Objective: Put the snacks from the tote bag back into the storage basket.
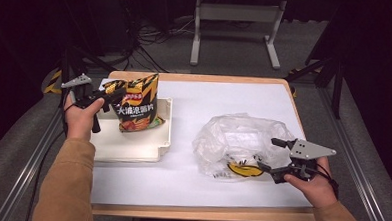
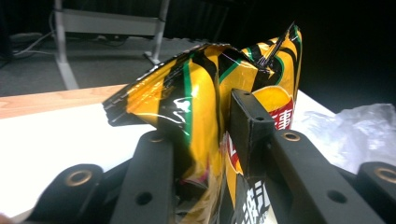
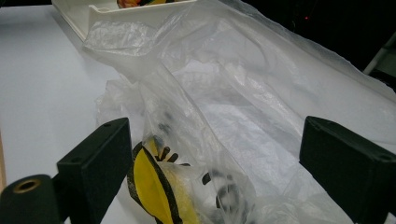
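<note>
High view: a white tabletop (image 1: 181,180) carries a cream tray (image 1: 132,150) at centre left and a crumpled clear plastic bag (image 1: 238,137) at centre right. The left claw (image 1: 115,93), at the upper left of the frame, pinches the upper edge of a yellow-and-black chip bag (image 1: 138,105), which stands upright over the tray. In the left gripper view the jaws are pressed onto the foil on both sides. The right claw (image 1: 268,154), at the lower right, is spread wide, its jaws flanking the near edge of the plastic bag. Inside that bag a yellow-and-black packet (image 3: 156,189) lies at the lower centre of the right gripper view.
</note>
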